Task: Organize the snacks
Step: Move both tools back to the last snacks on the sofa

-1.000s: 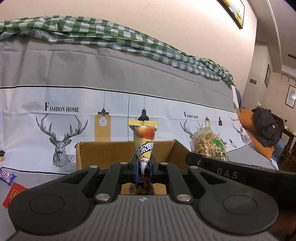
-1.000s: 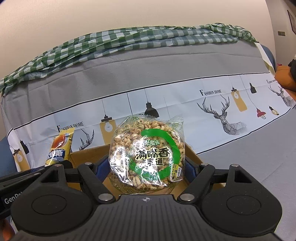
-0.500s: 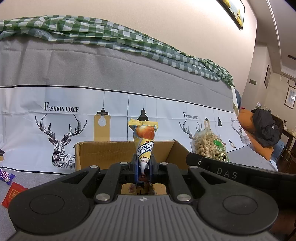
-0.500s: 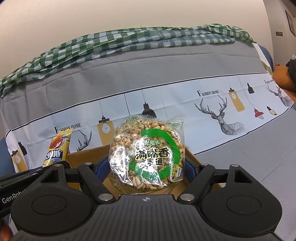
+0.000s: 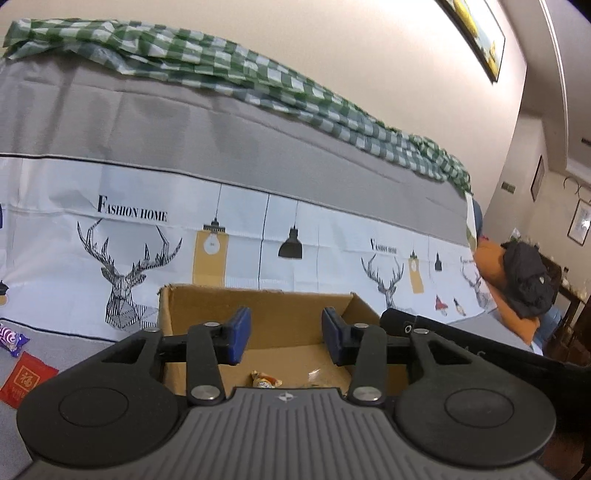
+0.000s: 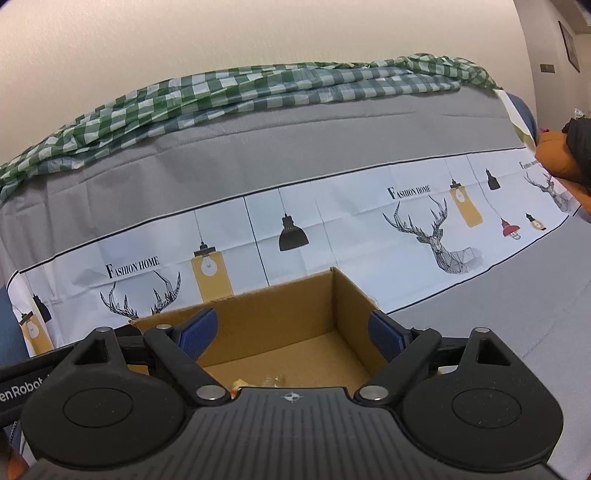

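So both my grippers, left point(image 5: 282, 334) and right point(image 6: 291, 336), have just been opening and gape empty over the cardboard box point(image 5: 258, 306), a dropped snack packet point(image 5: 265, 379) inside, and two packets point(image 5: 14, 360) wait on the table.

Snack pkt point(image 5: 265, 379) in box point(image 5: 258, 306) mostly hidden behind left tool's body.

A cream wall point(image 5: 332, 74) is rising beyond the jaws, with a framed picture point(image 5: 476, 33) hanging high to their right. A grey cover point(image 6: 295, 155) with a white band of stag and lamp prints point(image 5: 129, 258) is stretching across behind the jaws, and a green checked cloth point(image 6: 258, 92) is lying bunched along its top. Far right, dark clothing point(image 5: 528, 277) is resting on something orange point(image 5: 495, 266).
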### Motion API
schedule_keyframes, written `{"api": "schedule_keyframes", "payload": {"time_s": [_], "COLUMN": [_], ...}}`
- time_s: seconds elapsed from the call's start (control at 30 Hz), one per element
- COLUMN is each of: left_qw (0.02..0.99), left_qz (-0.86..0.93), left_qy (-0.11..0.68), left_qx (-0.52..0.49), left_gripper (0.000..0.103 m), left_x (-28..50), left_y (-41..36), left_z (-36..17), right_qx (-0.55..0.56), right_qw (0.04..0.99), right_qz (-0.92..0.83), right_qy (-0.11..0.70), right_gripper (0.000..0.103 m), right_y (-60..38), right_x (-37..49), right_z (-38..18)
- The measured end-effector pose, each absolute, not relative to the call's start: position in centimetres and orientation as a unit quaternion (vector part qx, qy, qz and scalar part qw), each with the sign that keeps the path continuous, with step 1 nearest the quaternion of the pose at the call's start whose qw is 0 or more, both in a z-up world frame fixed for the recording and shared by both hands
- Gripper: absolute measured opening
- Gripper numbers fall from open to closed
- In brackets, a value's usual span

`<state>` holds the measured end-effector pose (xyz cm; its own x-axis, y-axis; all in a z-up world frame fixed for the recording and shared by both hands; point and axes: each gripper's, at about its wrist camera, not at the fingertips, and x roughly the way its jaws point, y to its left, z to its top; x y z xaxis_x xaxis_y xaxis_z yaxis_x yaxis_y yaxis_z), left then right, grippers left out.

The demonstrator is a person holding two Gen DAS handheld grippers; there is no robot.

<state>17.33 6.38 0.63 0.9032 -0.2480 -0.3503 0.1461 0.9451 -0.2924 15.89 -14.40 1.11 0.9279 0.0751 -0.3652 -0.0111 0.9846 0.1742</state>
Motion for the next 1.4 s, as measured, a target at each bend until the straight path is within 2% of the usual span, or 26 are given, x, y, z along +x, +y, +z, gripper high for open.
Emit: {"api": "schedule_keyframes", "payload": {"time_s": [0.1, 0.2, 0.37, 0.43, 0.5, 0.57, 0.67, 0.73, 1.0, 1.23, 1.4], "left_qw": [0.969, 0.97, 0.968, 0.964, 0.963, 0.959, 0.949, 0.941, 0.902, 0.892, 0.878], "left_qz": [-0.102, -0.099, -0.088, -0.084, -0.059, -0.036, 0.007, 0.034, 0.102, 0.144, 0.167], "left_qy": [0.183, 0.18, 0.191, 0.199, 0.207, 0.221, 0.245, 0.262, 0.299, 0.278, 0.266], "left_qx": [-0.13, -0.128, -0.14, -0.152, -0.162, -0.176, -0.199, -0.213, -0.293, -0.327, -0.362], "left_gripper": [0.034, 0.033, 0.032, 0.031, 0.03, 0.024, 0.016, 0.007, 0.004, 0.004, 0.004], "left_x": [17.0, 16.8, 16.7, 16.8, 16.9, 17.0, 17.4, 17.4, 16.3, 14.4, 13.6], "left_y": [7.0, 7.8, 10.1, 11.6, 13.1, 14.7, 17.7, 19.7, 27.2, 31.5, 33.6], "left_z": [0.7, 1.0, 1.3, 1.3, 1.2, 0.9, 0.4, 0.1, -1.3, -0.5, -0.3], "right_qx": [0.084, 0.082, 0.083, 0.083, 0.083, 0.082, 0.081, 0.08, 0.057, 0.024, -0.003], "right_qw": [0.98, 0.981, 0.981, 0.98, 0.979, 0.977, 0.975, 0.974, 0.966, 0.959, 0.944], "right_qz": [0.023, 0.033, 0.065, 0.08, 0.094, 0.108, 0.126, 0.14, 0.19, 0.223, 0.256], "right_qy": [0.181, 0.172, 0.162, 0.162, 0.162, 0.163, 0.162, 0.162, 0.166, 0.173, 0.207], "right_gripper": [0.089, 0.088, 0.068, 0.053, 0.048, 0.041, 0.039, 0.036, 0.031, 0.028, 0.029], "right_y": [-13.6, -12.5, -10.6, -9.7, -8.7, -7.7, -6.1, -5.0, 0.4, 4.0, 6.3], "right_x": [15.7, 15.4, 14.7, 14.4, 14.2, 13.9, 13.4, 13.0, 10.9, 9.4, 9.7], "right_z": [1.3, 1.3, 1.4, 1.5, 1.5, 1.6, 1.7, 1.8, 1.2, 0.1, -0.3]}}
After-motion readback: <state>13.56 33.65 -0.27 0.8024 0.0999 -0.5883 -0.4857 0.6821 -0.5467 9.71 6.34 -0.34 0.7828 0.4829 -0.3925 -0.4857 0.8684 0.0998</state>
